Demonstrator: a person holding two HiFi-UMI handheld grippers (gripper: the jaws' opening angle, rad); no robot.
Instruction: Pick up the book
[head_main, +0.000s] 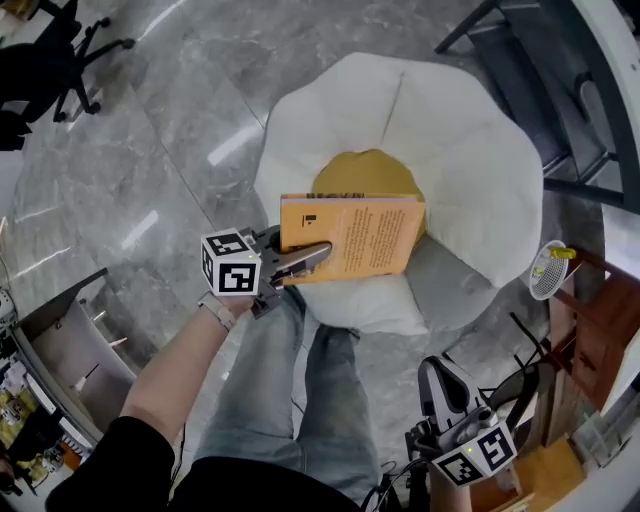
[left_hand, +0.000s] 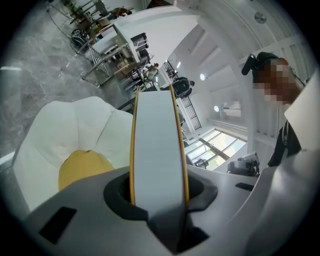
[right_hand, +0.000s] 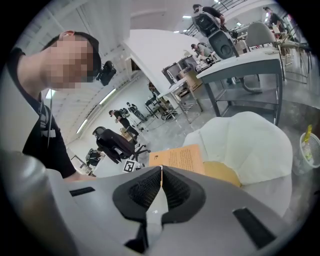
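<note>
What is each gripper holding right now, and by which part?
The left gripper clamps the orange book at its page-edge side, jaws across both covers, near a corner. The right gripper holds nothing; its jaws are together.

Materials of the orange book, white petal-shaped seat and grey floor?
Orange book: paper, matte card cover by the look; thin orange covers flank pale page edges. White petal-shaped seat: probably soft matte fabric; puffy seamed lobes. Grey floor: likely polished stone or tile; veining, bright reflections.
</note>
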